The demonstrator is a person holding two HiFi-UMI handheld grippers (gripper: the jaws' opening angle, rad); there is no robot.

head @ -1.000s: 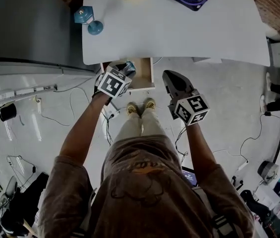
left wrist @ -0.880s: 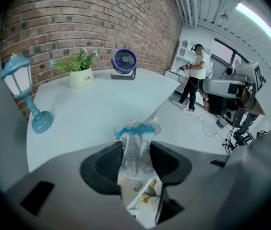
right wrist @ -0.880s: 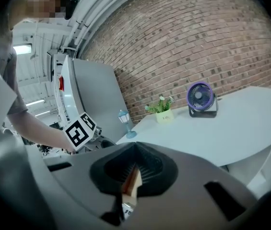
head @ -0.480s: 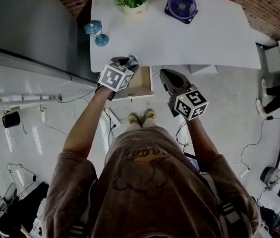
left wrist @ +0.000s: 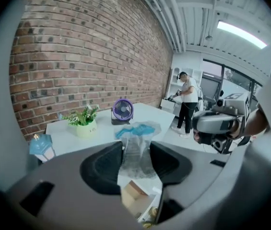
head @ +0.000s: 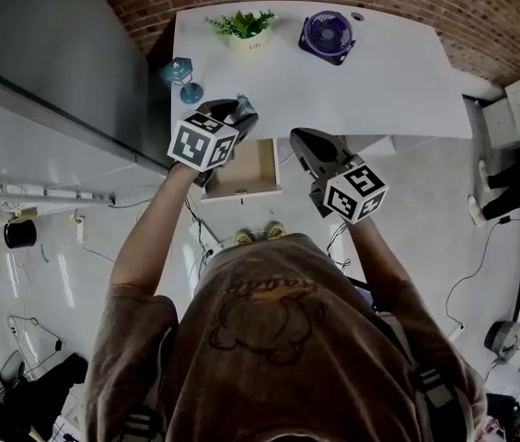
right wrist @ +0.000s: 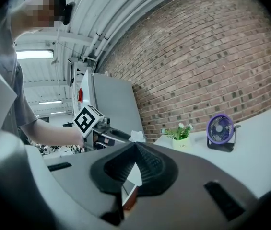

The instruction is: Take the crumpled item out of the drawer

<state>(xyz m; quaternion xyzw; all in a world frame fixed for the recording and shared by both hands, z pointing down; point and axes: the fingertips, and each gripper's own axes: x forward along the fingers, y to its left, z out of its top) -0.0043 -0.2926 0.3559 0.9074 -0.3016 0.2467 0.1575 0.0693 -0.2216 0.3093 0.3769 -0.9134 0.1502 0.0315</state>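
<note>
The left gripper point(left wrist: 135, 147) has its fingers clamped on the crumpled item point(left wrist: 136, 128), a clear crinkled film with a blue part. The lower end of the item is hidden between the pads. In the head view the item is hard to make out: only a small pale bit shows past this gripper, near the front edge of the white surface point(head: 379, 81). The item is in the air, outside the open drawer point(head: 250, 166), and this gripper partly covers the drawer. The right gripper point(right wrist: 135, 146) has its fingers together, with nothing between them. I count one crumpled item, one drawer and two grippers. On the surface stand one potted plant point(head: 246, 28), one purple fan point(head: 327, 35) and one blue lantern point(head: 182, 74).
</note>
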